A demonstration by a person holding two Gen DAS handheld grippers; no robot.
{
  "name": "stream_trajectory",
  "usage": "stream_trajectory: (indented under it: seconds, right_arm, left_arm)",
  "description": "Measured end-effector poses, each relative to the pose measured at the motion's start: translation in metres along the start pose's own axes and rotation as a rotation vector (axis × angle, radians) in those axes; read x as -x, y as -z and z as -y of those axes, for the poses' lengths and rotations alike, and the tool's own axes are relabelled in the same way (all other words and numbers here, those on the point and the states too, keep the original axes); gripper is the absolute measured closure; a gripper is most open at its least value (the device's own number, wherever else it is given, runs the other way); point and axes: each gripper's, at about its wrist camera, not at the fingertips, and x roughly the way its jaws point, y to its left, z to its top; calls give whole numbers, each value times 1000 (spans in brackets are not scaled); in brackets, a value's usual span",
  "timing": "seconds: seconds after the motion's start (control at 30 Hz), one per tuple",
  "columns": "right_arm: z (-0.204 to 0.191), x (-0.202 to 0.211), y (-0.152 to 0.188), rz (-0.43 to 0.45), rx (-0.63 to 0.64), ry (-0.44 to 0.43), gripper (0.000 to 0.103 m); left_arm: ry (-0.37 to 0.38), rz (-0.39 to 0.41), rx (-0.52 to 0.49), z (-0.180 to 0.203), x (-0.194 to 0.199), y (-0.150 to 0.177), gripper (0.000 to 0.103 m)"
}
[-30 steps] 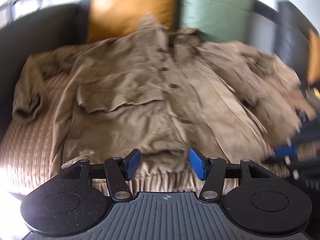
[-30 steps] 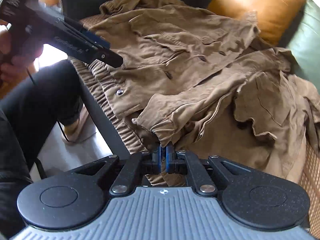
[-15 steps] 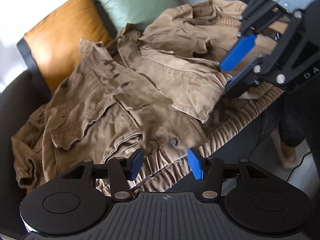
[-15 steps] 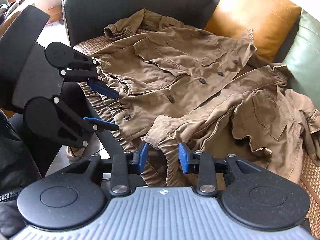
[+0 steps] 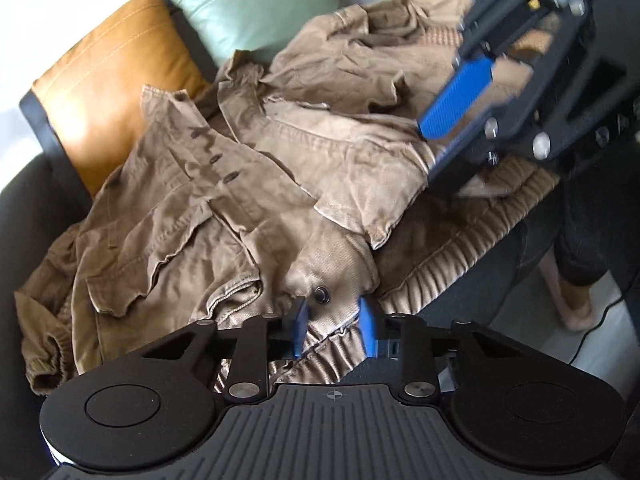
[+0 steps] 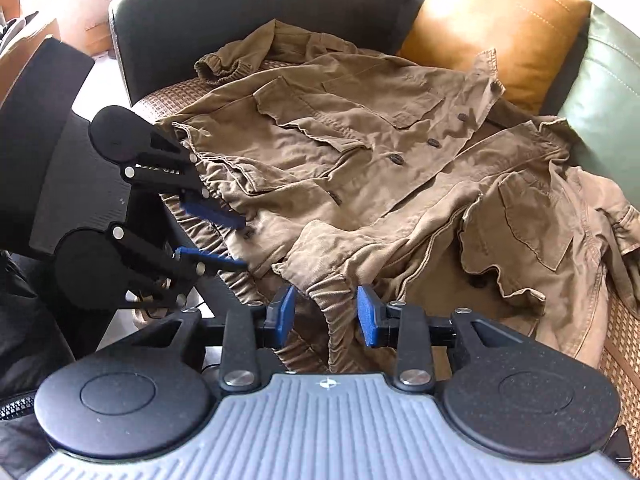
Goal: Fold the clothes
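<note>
A tan button-up jacket (image 5: 224, 208) lies spread on a sofa seat; it also shows in the right wrist view (image 6: 360, 152). One sleeve is folded across its front, with the cuff (image 6: 332, 284) near the front edge. My left gripper (image 5: 332, 326) is open, its jaws either side of the jacket's ribbed hem by a snap button (image 5: 322, 294). My right gripper (image 6: 326, 314) is open around the sleeve cuff. Each gripper shows in the other's view: the right (image 5: 460, 120), the left (image 6: 224, 240).
An orange cushion (image 6: 488, 20) and a green cushion (image 6: 600, 92) lean on the sofa back. A dark armrest (image 6: 240, 8) stands at the far left end. The person's legs (image 5: 576, 248) and the floor lie beyond the seat's front edge.
My right gripper opened and let go of the sleeve cuff, then opened wider. My left gripper swung to the hem and moved in close by the snap button.
</note>
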Motion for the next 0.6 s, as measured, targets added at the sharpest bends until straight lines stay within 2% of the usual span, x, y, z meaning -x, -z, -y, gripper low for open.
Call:
stream_trajectory:
  seconds: [0.17,0.27,0.33,0.43,0.6]
  right_arm:
    - [-5,-2,-3,14,15,-3,65]
    - [-10,-6,-7,26,58,22,57]
    - [-15,-10,-10,34,103,43,55]
    - [-24,-15,-12,33,169,26,50]
    - [-37,-28,-5,2,315,71,49]
  left_arm:
    - [55,25,170,-21,5,-3,103]
    - [81,40,261,-32,9,-5,103]
    - [72,50,274,-33,11,-6,103]
    - [64,67,316,-37,14,-7,103]
    - [62,120,499,-66,26,-6,103]
